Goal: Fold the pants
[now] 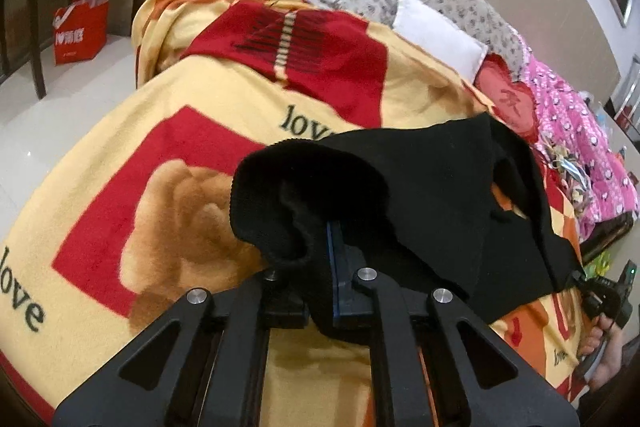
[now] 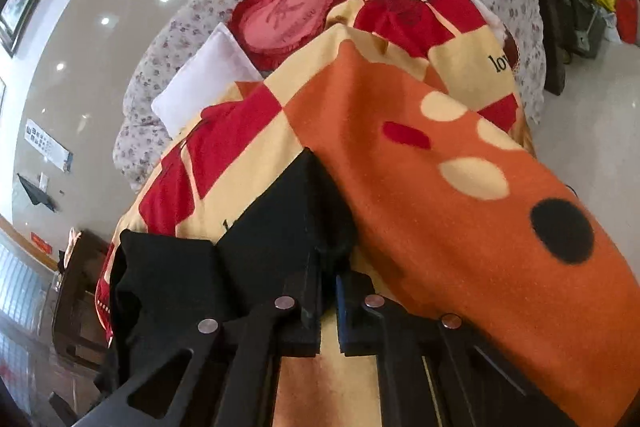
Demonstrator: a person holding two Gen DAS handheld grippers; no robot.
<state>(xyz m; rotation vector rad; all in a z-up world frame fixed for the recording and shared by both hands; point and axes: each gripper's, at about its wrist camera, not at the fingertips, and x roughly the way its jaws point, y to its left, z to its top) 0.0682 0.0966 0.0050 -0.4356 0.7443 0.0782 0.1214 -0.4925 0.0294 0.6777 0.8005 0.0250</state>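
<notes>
Clamping black pants [image 1: 420, 187] over "love" blanket [image 1: 100, 167], both grippers' fingers [image 1: 334, 267] [image 2: 329, 291] closed.

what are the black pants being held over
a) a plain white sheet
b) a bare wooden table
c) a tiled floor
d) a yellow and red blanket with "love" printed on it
d: in the left wrist view the black pants are pinched in the left hand-held gripper above the yellow and red blanket, which has "love" printed on it.
</notes>
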